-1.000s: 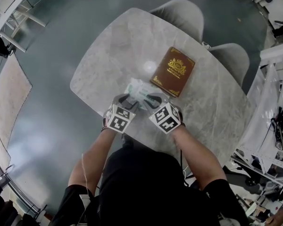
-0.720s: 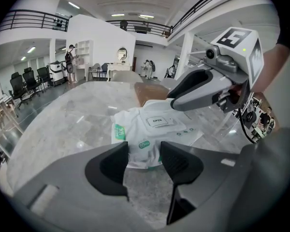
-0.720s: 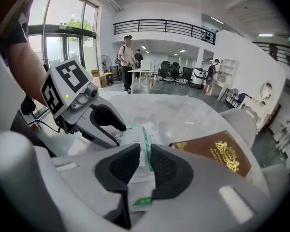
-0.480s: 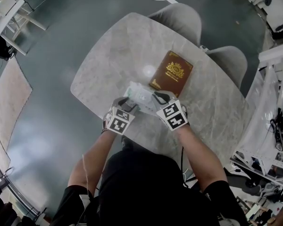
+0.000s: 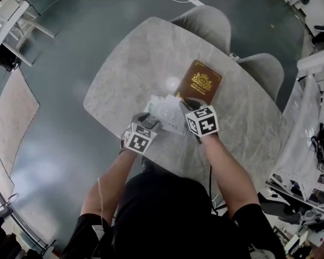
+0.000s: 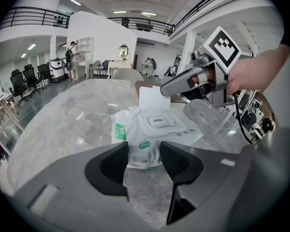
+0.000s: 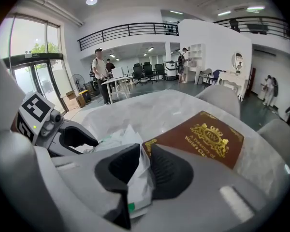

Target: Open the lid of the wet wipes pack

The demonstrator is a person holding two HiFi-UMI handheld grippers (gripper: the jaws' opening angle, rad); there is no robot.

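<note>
Bright, even indoor light is coming from ceiling lamps [image 7: 91,0] and a tall window [image 7: 26,47]. A white glare spot is shining on the marble table [image 5: 129,53]. The wipes pack [image 6: 150,129] is showing sharp. Both gripper views are bulging at the edges, with corners blacking out.

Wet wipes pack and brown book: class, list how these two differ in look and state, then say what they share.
The wet wipes pack is white and crumpled; the brown book is dark and flat, with gold print. The pack's lid flap stands lifted open; the book lies closed. Both rest side by side on the marble table.
</note>
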